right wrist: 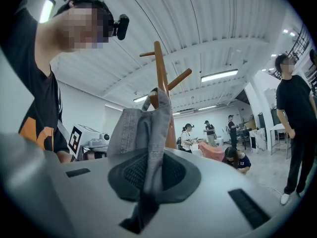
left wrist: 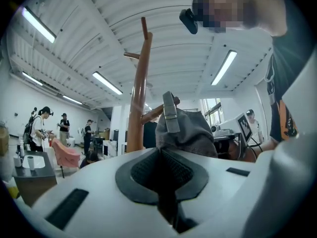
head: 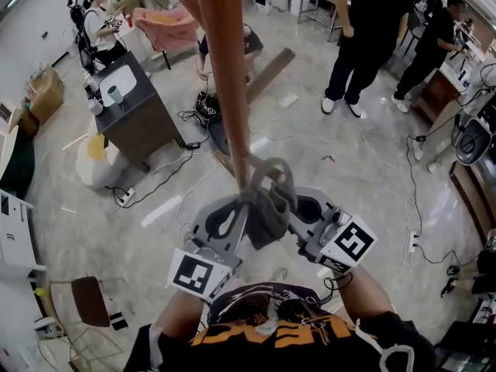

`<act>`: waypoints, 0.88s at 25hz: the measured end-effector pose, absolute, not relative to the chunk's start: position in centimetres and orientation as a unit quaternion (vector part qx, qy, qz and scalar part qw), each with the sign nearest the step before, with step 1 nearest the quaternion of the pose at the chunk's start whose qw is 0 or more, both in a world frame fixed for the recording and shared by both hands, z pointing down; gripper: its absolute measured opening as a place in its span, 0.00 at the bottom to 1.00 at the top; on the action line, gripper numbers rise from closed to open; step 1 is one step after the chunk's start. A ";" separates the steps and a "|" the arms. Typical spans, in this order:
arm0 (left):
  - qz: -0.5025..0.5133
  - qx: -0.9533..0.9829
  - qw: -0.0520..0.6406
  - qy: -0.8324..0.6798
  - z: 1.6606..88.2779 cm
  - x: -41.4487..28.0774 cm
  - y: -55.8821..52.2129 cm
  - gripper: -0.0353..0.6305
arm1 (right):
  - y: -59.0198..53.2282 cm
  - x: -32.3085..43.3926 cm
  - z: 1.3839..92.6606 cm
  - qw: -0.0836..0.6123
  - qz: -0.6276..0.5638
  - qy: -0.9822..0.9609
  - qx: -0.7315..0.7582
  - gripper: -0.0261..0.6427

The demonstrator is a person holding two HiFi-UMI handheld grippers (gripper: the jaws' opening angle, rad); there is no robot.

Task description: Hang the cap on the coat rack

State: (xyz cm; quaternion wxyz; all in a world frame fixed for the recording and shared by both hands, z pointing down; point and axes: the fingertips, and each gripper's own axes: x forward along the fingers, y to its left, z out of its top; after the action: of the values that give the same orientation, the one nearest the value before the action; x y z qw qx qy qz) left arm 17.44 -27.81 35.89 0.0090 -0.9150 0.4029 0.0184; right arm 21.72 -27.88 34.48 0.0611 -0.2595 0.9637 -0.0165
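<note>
The grey cap (head: 268,202) hangs between my two grippers, right against the lower part of the brown wooden coat rack pole (head: 226,68). My left gripper (head: 239,211) is shut on the cap's left side. On the other side, the right gripper (head: 293,208) pinches the fabric as well. In the left gripper view the cap (left wrist: 192,129) with its strap bulges up from the left gripper (left wrist: 161,157), and the coat rack (left wrist: 138,98) with its pegs rises just behind. The right gripper view shows a fold of the cap (right wrist: 141,128) clamped in the right gripper (right wrist: 148,171), in front of the coat rack (right wrist: 161,76).
A dark cabinet (head: 138,115) with a cup stands at the left, a pink chair (head: 167,25) behind it. Several people stand or crouch around, one in black (head: 364,29) at the upper right. Cables and a power strip (head: 128,196) lie on the floor.
</note>
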 end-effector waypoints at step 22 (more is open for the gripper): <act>0.031 -0.886 0.051 0.460 40.1 13.8 -29.7 0.11 | -31.3 18.3 40.7 0.025 -0.043 0.965 -0.259 0.08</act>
State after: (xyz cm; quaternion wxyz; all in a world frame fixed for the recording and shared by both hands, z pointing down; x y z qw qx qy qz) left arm 13.84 -29.65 40.11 0.0510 -0.8858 0.4602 0.0311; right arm 18.29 -31.32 40.71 0.0251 -0.2592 0.9646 -0.0430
